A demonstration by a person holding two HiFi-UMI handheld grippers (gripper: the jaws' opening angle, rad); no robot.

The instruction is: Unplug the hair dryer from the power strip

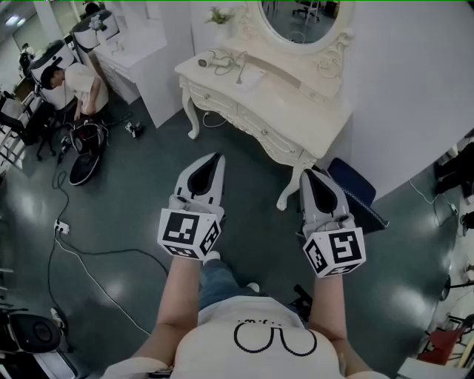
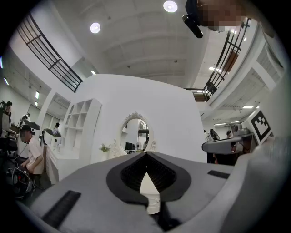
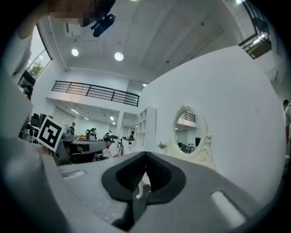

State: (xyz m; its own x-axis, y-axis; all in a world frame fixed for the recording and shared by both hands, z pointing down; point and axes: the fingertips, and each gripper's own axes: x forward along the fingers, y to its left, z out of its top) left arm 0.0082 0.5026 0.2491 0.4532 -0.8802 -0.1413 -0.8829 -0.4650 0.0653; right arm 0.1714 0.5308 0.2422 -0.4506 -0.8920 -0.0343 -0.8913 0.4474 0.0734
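Well ahead of the clenched, empty left claw [image 1: 218,156] and right claw [image 1: 308,172], the hair dryer [image 1: 210,60] looks light — grip its rigid plug, not the limp cord [image 1: 241,68].

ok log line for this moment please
stage: unplugging not yet begun | left gripper: jaws shut, empty | right gripper: jaws shut, empty | hair dryer: lying on dressing table, grippers short of it

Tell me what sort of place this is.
Likely a staged dressing corner inside an open office or lab: a white vanity table with an oval mirror and hair dryer stands against a partition wall, while a person sits nearby and cables trail across the floor.
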